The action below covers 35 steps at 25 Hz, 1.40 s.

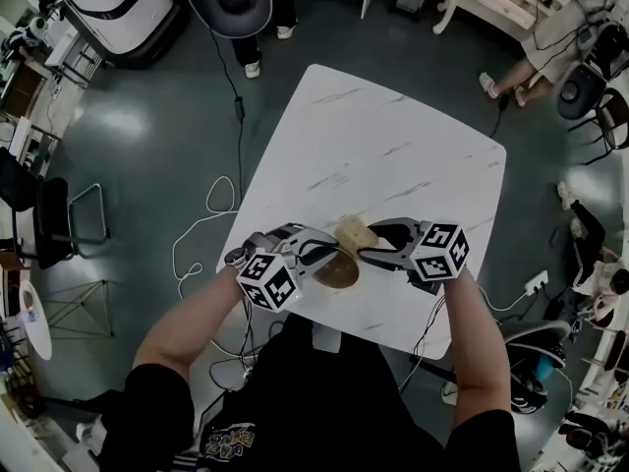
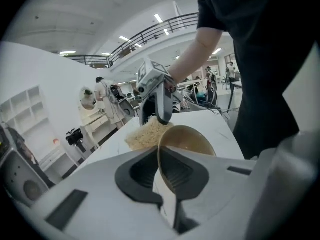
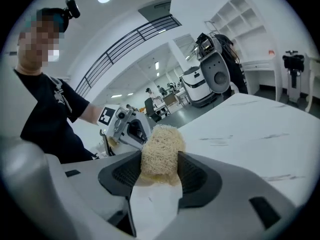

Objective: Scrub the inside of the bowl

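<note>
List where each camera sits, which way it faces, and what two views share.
Head view: on the person's head, facing steeply down at the table; both forearms, the left tool and the right tool show.
Left gripper view: on the left tool, facing along its jaws, shut on the bowl; the person's arm and torso show.
Right gripper view: on the right tool, facing along jaws gripping the scrubber; the person's upper body shows.
Shared: both gripper views show the scrubber and the opposite tool.
</note>
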Motion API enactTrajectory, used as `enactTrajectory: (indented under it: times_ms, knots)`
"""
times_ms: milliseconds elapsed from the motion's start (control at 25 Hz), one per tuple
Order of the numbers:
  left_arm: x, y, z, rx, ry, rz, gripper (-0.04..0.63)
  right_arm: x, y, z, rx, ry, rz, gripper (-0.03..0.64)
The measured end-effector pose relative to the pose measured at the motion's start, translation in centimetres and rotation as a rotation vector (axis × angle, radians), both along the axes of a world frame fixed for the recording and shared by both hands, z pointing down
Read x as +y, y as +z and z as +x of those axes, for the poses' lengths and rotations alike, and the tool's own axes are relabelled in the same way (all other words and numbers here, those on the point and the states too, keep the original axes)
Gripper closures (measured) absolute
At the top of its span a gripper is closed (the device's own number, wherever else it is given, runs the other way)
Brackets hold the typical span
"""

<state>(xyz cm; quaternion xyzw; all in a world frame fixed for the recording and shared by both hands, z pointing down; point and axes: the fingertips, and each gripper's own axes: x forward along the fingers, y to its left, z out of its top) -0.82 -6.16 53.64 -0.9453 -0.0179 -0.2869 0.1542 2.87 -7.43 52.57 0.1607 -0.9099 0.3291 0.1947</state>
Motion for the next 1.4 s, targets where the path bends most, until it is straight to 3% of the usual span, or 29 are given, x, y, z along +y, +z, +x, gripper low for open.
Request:
enactTrajectory:
  times_ms: [80,200,600,1000,1240,1400]
  knots:
    - [-0.3,0.0,0.1,-0.001,0.003,0.011,0.577,-0.2,0.1,0.1,-0.025,0.008,-0.023,0.382]
    - [-1.6,0.0,-0.1,0.025,-0.081,-0.043,0.577,-0.6,-0.2,0.5,-0.044,0.036,-0.02,0.383]
    - [-7.8,0.8,-1.3,0.247,-0.578,-0.484,0.574,-2.0,-0.3,3.4,-0.057,0.188,0.012,0.383]
    - [-11.4,2.5,-3.6,0.392,-1.05,-0.727,0.574,-2.2,1.0,3.8,-0.065,0.355,0.017,0.383]
    - [-12.5,3.2,-4.8,0.467,-1.239,-0.804,0.576,-0.7,3.3,2.1,-0.042,0.363,-0.021,0.383]
    - [-13.0,3.0,-4.7,0.465,-1.236,-0.782,0.578,1.1,4.8,-1.1,0.018,0.258,-0.017,0.383]
